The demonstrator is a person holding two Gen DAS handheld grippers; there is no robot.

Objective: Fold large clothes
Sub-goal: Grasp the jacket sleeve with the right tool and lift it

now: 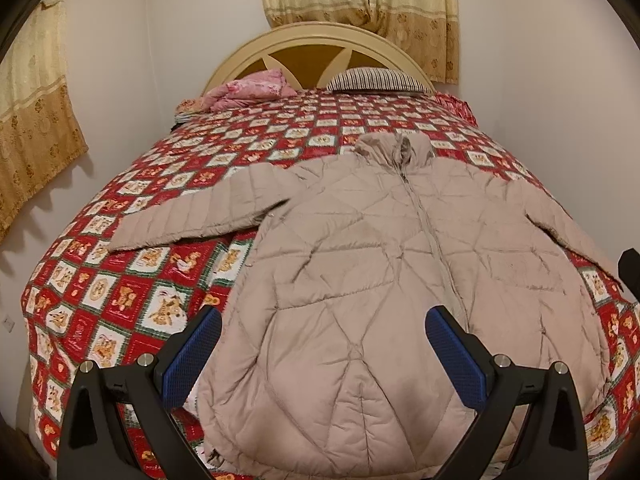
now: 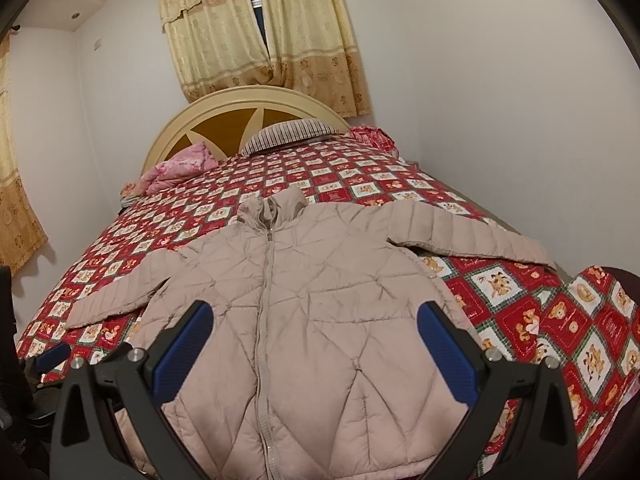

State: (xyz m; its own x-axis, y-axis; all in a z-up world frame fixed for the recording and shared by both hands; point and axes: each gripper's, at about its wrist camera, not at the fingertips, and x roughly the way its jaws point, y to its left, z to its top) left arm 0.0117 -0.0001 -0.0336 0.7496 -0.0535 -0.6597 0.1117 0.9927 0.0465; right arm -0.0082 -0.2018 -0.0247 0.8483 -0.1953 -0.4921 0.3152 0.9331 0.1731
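From left to right we see the left gripper (image 1: 324, 322) spread wide and holding nothing above the lower left half of the jacket (image 1: 372, 280), which lies zipped and face up on the bed (image 1: 120, 300), both sleeves out and collar toward the headboard (image 1: 316, 40). The right gripper (image 2: 314, 318) is likewise spread and empty, above the jacket's lower right half. Two pillows (image 1: 252, 88) lie by the headboard.

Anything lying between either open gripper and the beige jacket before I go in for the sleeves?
Nothing visible does. The beige quilted puffer jacket lies flat, zipped, sleeves spread on the red patchwork bedspread, straight ahead of left gripper and right gripper.
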